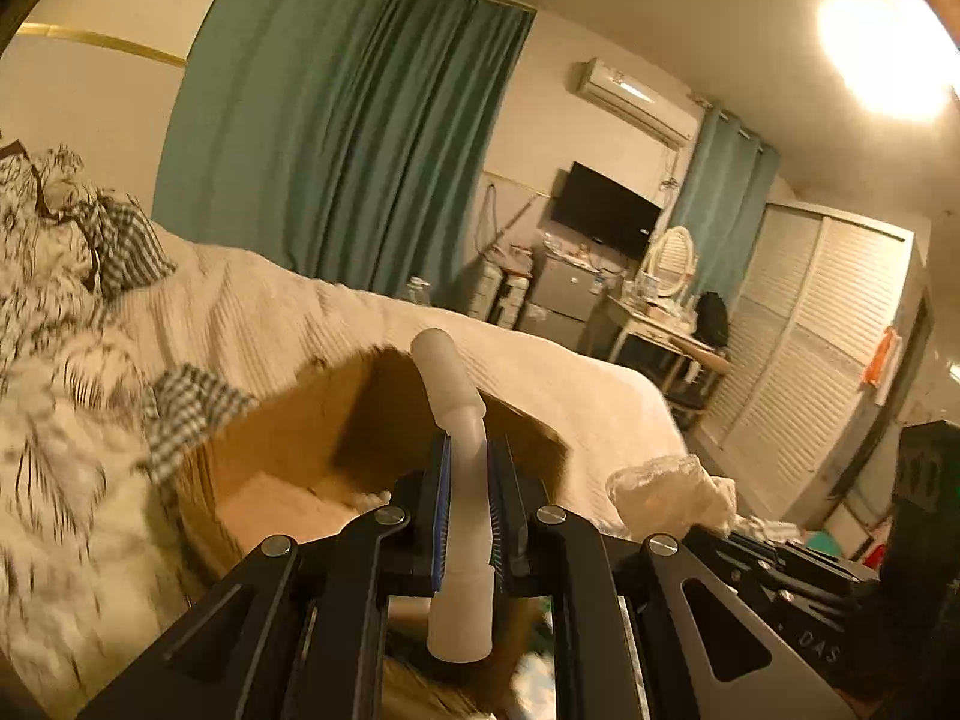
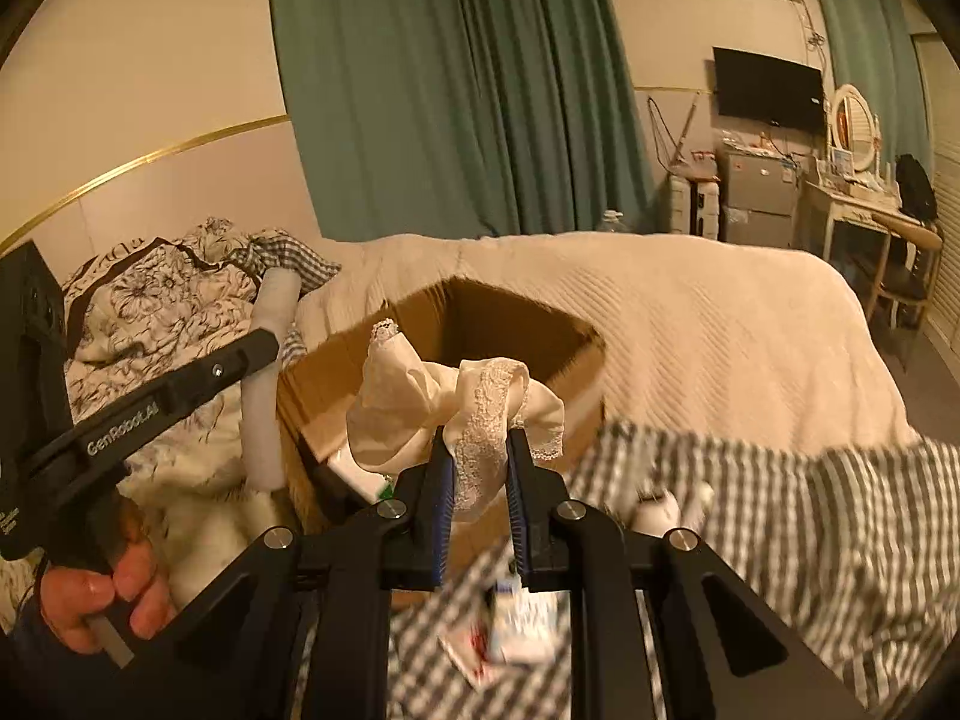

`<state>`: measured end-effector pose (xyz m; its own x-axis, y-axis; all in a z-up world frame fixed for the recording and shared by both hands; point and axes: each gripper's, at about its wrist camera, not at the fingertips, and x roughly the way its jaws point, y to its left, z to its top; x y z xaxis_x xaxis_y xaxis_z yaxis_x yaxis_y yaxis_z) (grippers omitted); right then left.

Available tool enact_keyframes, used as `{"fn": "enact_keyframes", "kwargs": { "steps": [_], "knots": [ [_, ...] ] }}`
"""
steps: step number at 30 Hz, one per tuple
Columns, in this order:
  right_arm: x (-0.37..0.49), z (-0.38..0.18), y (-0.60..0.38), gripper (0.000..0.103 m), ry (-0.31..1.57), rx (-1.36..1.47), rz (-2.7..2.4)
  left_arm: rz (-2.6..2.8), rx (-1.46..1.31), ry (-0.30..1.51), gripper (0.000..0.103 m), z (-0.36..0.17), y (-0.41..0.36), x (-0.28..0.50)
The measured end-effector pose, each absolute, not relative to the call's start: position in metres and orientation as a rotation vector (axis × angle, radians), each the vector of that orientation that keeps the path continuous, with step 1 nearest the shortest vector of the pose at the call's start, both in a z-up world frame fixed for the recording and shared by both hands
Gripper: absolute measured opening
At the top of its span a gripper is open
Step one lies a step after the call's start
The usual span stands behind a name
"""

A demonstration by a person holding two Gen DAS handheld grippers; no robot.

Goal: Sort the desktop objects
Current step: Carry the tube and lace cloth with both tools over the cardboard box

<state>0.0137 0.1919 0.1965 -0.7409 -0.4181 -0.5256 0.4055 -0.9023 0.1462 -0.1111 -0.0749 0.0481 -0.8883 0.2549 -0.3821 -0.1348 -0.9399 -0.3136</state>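
Observation:
My left gripper (image 1: 467, 450) is shut on a white bent plastic tube (image 1: 455, 396), whose upper end rises above the fingers in front of an open cardboard box (image 1: 384, 408). In the right wrist view the same tube (image 2: 267, 384) stands upright beside the box's left side, with the left gripper's body (image 2: 150, 402) held by a hand (image 2: 102, 594). My right gripper (image 2: 478, 447) is shut on a cream lace-trimmed cloth (image 2: 420, 402), which bunches above the fingers just in front of the cardboard box (image 2: 540, 324). In the left wrist view the cloth (image 1: 672, 492) shows at the right.
The box sits on a bed with a cream ribbed bedspread (image 2: 690, 312), a floral duvet (image 1: 54, 360) and a checked cloth (image 2: 780, 510). Small blurred items (image 2: 522, 624) lie on the checked cloth below my right gripper. A dresser, a television and louvred wardrobe doors stand far right.

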Motion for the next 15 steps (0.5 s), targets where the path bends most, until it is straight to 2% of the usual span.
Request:
{"fn": "enact_keyframes", "kwargs": {
  "steps": [11, 12, 14, 15],
  "knots": [
    [-0.070, 0.164, 0.146, 0.016, 0.014, 0.814, -2.611, 2.850, -0.740, -0.398, 0.012, 0.003, -0.107, -0.167],
    [-0.073, 0.160, 0.145, 0.021, 0.007, 0.820, -2.611, 2.855, -0.743, -0.394, 0.013, 0.001, -0.107, -0.168],
    [-0.079, 0.157, 0.139, 0.043, -0.004, 0.825, -2.625, 2.862, -0.751, -0.380, 0.016, 0.000, -0.106, -0.168],
    [-0.079, 0.158, 0.140, 0.058, -0.013, 0.812, -2.639, 2.872, -0.757, -0.378, 0.023, 0.000, -0.106, -0.167]
  ]
}}
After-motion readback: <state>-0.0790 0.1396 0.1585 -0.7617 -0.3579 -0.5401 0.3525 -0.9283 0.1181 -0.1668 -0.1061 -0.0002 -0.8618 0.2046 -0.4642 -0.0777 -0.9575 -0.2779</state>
